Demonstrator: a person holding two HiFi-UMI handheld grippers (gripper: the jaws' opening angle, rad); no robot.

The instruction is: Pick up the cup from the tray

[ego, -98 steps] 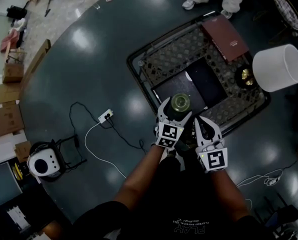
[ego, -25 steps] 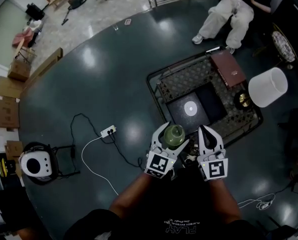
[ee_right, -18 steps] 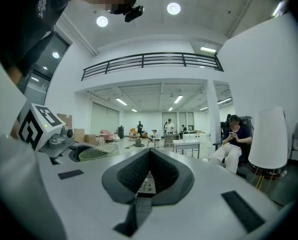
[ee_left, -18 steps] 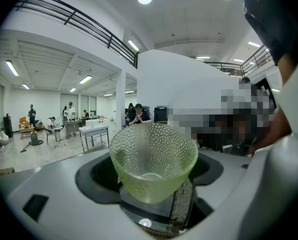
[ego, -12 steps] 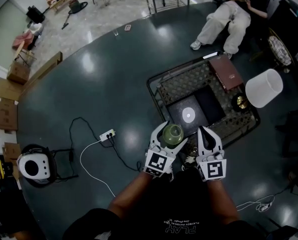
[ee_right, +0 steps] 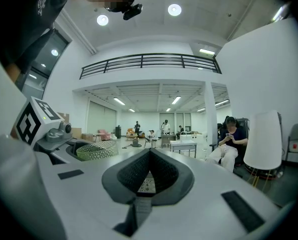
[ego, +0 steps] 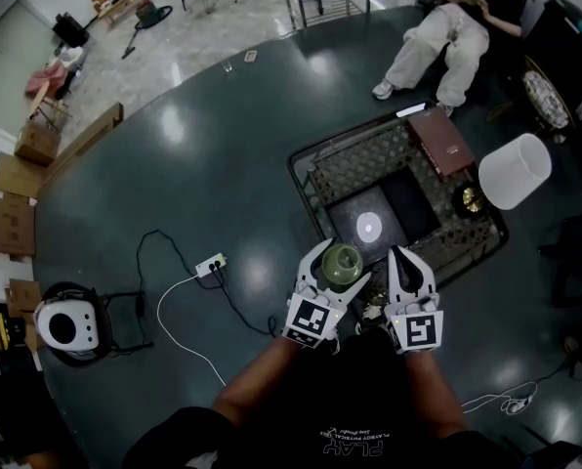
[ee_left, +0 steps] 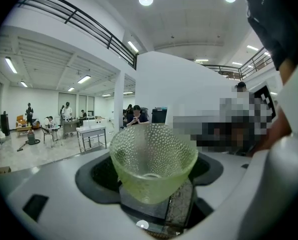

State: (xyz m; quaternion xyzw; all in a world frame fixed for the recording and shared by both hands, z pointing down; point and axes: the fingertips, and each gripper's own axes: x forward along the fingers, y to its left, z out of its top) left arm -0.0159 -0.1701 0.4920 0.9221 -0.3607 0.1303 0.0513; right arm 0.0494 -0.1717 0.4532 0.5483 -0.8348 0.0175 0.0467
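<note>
The cup [ee_left: 153, 159] is pale green dimpled glass, pinched low on its body by the left gripper [ego: 336, 267], with one jaw on each side of it. It stands upright with its long axis vertical and its mouth open to the ceiling, so the head view looks straight down into it. It is lifted clear, over the near edge of the tray [ego: 315, 179], a dark rectangular tray with a patterned lining.

On the tray lie a black mat [ego: 408, 198], a small white disc [ego: 369, 227] and a maroon book [ego: 443, 142] at the far corner. A white lampshade [ego: 515, 171] stands over the tray's right end.

The right gripper [ego: 404, 258] is just beside the cup on its right – its jaws are pressed together at the tips with nothing between them.

Each gripper's cube bears a black-and-white square marker. On the person's shirt [ego: 354, 443] the word PLAY reads upside down – the smaller print is illegible.

A white cable [ego: 184, 306] runs across the dark floor to the left, and a seated person [ego: 437, 27] is beyond the tray.
</note>
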